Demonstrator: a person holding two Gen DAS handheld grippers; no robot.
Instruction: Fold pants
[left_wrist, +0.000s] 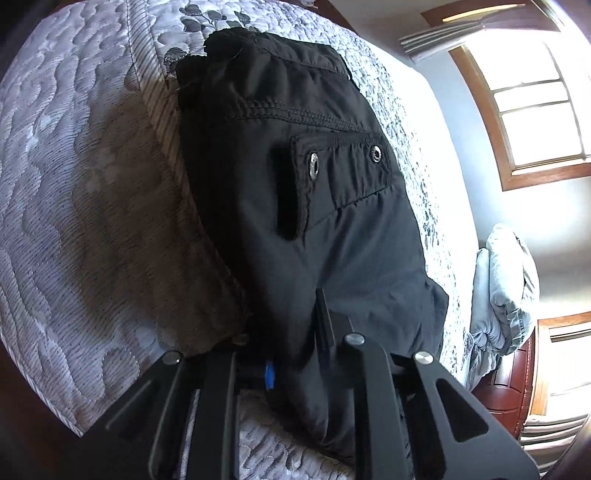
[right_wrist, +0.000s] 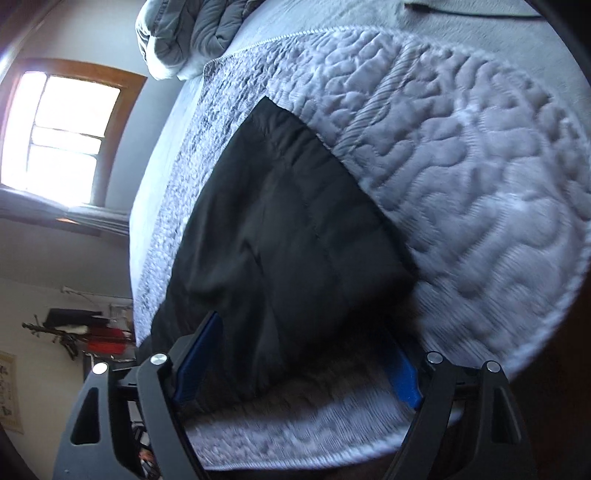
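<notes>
Left gripper (left_wrist: 295, 332) pinching pants (left_wrist: 295, 184) near hem; right gripper (right_wrist: 295, 354) wide (unengaged): grip far edge squarely, align on mattress (right_wrist: 461, 166).

One pair of black nylon pants (left_wrist: 295, 206) lies folded on one quilted grey mattress (left_wrist: 74, 184). Its one back-pocket flap (left_wrist: 343, 166) carries two round metal snaps, the left snap (left_wrist: 314, 165) and the right snap (left_wrist: 376, 153). One crumpled pale grey-blue bundle of bedding (left_wrist: 506, 291) sits at the far right. Two wood-framed windows show in the left wrist view, the upper window (left_wrist: 532, 107) and the lower window (left_wrist: 565, 365); the right wrist view shows one. Two black two-finger grippers appear: the left gripper (left_wrist: 291, 354) and the right gripper (right_wrist: 295, 369).
</notes>
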